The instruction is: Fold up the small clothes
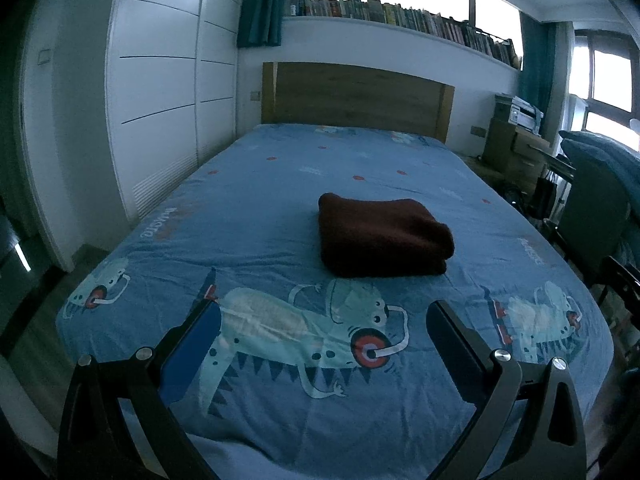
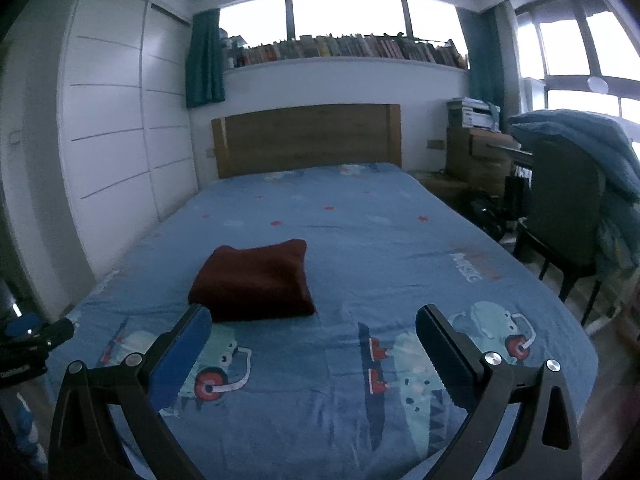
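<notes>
left wrist view: the left gripper (image 1: pixel 324 316) hangs over the foot of a bed covered in a blue cotton sheet printed with pale cartoon dinosaurs (image 1: pixel 280 208). its two black fingers stand wide apart with nothing between them, one carrying a blue pad (image 1: pixel 192 348). ahead and a little right lies the dark maroon knitted garment (image 1: pixel 382 236), folded into a thick, roughly square bundle on the middle of the sheet, well apart from the fingertips. its layers are stacked and the edges look rounded and tidy, so the fold itself appears finished and the gripper seems to be held back to leave it undisturbed. beyond are a wooden headboard (image 1: pixel 356 96), white wardrobe doors (image 1: pixel 160 92) and a long row of books on the window ledge (image 1: pixel 404 16).

right wrist view: the right gripper (image 2: pixel 314 318) also sits low at the foot of the bed, its fingers spread and empty. the maroon bundle (image 2: pixel 254 282) lies ahead to the left, its near edge just beyond the blue-padded fingertip (image 2: pixel 188 344), though whether they touch i cannot tell. a dark chair draped with a blue blanket (image 2: pixel 576 184) stands beside the bed on the right. at the far left edge a bit of black hardware shows, probably the other gripper. with both tools free, the next job is likely smoothing or moving the bundle aside.
</notes>
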### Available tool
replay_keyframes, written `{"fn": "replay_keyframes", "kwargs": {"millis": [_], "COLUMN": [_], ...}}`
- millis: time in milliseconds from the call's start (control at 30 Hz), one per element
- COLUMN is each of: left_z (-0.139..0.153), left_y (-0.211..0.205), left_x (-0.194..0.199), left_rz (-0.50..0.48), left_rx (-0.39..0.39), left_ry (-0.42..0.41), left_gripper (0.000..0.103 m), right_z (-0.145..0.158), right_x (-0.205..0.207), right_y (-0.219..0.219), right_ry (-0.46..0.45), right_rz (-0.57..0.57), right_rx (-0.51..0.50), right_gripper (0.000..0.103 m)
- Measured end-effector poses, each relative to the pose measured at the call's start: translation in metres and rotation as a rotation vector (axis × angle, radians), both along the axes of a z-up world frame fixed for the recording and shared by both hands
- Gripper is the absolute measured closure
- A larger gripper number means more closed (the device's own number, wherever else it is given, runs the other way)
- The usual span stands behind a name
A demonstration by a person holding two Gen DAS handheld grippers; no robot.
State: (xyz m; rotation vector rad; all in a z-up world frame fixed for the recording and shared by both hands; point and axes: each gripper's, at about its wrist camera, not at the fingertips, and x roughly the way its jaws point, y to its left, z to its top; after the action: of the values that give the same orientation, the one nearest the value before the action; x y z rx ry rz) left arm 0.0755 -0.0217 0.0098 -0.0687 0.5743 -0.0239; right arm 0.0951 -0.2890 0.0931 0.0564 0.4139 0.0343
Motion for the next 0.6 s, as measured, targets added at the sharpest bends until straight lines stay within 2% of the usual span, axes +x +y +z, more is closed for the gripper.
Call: {"fn": "replay_keyframes", "kwargs": {"millis": [600], "left_z": [0.003], "left_y": [-0.011], "left_x": [0.002], "left_rz": [-0.014], "left_rx": [0.008], "left_ry": [-0.004], "left_gripper": [0.002], "right_z": [-0.006], "right_x": [-0.003], "right_y": [0.009], "right_ry": [0.017], "right_rz": [0.014], "right_rx": [-0.029], "right_gripper": [0.001]}}
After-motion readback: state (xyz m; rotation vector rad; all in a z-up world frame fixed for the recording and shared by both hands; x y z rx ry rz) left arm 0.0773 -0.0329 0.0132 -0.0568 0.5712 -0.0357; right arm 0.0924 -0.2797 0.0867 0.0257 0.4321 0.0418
